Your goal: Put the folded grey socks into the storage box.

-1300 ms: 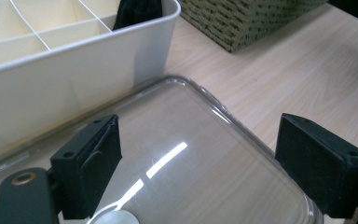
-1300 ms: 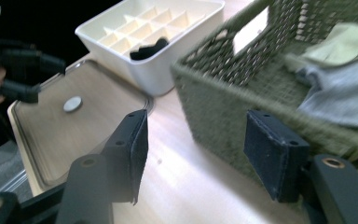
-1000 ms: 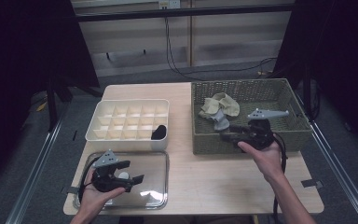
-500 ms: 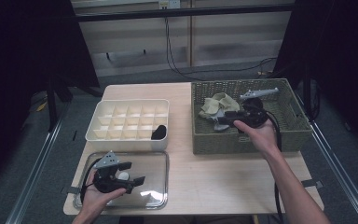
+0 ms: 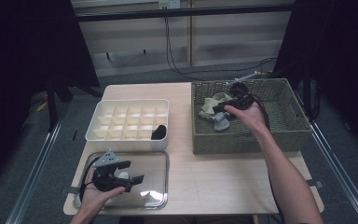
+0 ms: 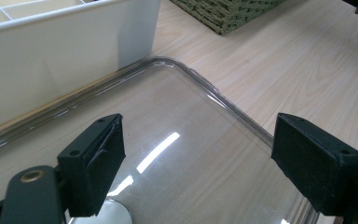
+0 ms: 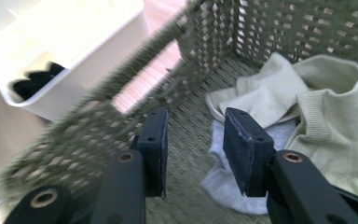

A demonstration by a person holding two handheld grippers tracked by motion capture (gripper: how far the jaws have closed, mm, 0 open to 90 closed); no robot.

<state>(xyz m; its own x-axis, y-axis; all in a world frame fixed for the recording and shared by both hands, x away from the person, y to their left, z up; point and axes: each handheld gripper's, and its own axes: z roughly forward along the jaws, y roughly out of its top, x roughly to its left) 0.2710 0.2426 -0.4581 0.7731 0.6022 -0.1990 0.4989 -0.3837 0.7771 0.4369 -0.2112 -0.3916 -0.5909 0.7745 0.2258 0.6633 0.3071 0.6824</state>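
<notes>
Wicker basket walls hem right gripper, jaws apart over socks, left gripper jaws wide, seemingly above clear tray.

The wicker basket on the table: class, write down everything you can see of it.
The wicker basket is rectangular, woven of olive-green strands in an open lattice, with a thick braided rim. It stands upright on the right side of the wooden table, beside the white divided box. Pale cream socks and a grey-white sock lie crumpled inside. The right gripper reaches in, jaws apart above the grey-white sock.

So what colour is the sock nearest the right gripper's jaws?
Light grey sock, clearest in the right gripper view.
</notes>
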